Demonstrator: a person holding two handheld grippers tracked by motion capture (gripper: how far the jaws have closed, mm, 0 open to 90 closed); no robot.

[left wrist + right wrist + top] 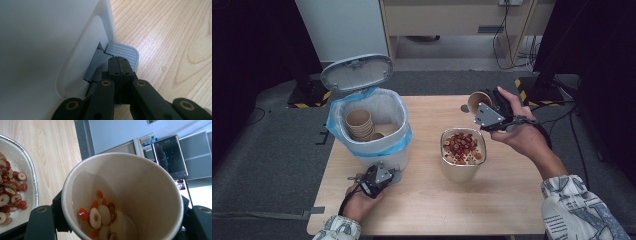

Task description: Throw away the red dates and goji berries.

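Observation:
A white pedal bin (384,145) with a blue liner stands at the table's left, its lid (357,72) raised. A stack of paper cups (359,124) lies inside it. My left gripper (393,176) is shut with nothing in it, and its tips (120,62) rest on the bin's grey pedal (125,51). My right gripper (480,106) is shut on a tilted paper cup (140,185), held above the table's far right. A few red and white fruit slices (101,213) and some liquid sit in the cup's bottom.
A metal container (462,167) full of red fruit slices (462,145) stands mid-table, just left of the right hand. Its rim (30,165) appears in the right gripper view. Bare wood table (437,205) lies in front. Cables and dark stands sit on the floor behind.

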